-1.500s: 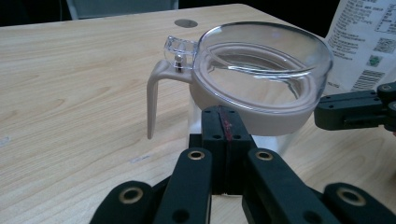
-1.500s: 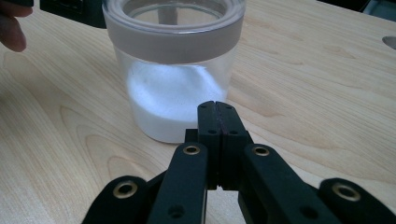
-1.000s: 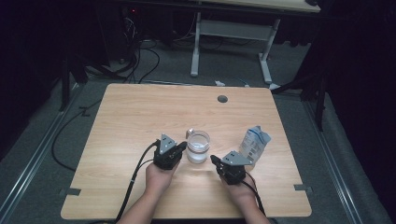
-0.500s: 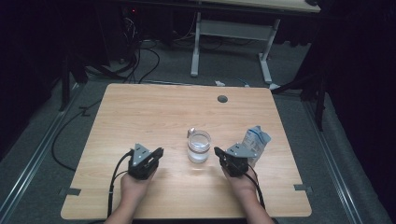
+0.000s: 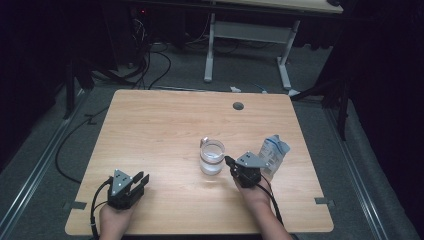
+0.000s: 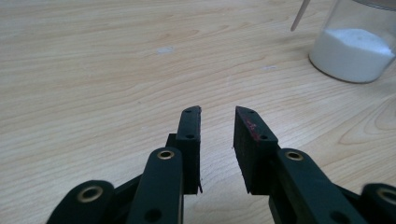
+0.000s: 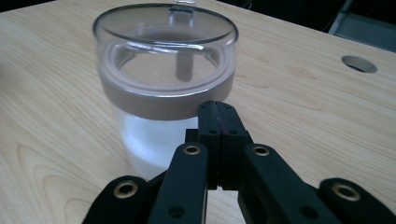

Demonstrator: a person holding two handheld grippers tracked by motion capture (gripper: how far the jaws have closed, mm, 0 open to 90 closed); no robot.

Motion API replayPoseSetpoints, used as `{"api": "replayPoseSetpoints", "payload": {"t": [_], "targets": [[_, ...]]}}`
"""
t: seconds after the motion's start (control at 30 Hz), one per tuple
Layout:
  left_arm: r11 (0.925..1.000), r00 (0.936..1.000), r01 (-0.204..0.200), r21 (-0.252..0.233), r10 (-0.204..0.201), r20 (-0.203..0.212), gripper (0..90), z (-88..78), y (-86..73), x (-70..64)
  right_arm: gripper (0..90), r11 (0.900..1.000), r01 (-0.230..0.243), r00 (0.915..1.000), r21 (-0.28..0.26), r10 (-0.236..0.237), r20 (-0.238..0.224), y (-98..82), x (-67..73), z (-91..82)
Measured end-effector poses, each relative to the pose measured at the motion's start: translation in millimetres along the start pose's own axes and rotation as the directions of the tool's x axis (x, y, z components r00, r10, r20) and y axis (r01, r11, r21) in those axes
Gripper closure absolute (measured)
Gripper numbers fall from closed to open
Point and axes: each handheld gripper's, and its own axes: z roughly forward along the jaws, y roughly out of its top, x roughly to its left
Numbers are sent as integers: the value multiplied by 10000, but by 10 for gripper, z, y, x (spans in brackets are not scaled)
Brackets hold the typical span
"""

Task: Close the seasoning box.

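A clear jar (image 5: 212, 156) with white powder in its lower half and a see-through lid stands mid-table. It looms just beyond the closed jaws in the right gripper view (image 7: 168, 98), and its base shows at top right in the left gripper view (image 6: 352, 49). My right gripper (image 5: 229, 161) is shut on nothing, its tip next to the jar's right side. My left gripper (image 5: 142, 179) hovers low near the front left of the table, well left of the jar. Its jaws (image 6: 217, 112) have just been opening, with only bare wood between them.
A blue and white pouch (image 5: 272, 152) stands right of the jar, behind my right hand. A round cable hole (image 5: 238, 106) sits near the table's far edge (image 5: 200, 92). Another desk's legs and cables lie on the floor beyond.
My left gripper has drawn away from the jar toward the front left of the table, and its jaws have parted. The right gripper and the jar have stayed put.
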Motion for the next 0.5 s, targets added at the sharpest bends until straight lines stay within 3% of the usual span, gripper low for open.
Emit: {"api": "replayPoseSetpoints", "payload": {"t": [0.5], "targets": [[9997,9998,130,-215,-127,131,729,-42,-3,28,900,9986,479,9972,-206,-490,-556,25,279,40]]}}
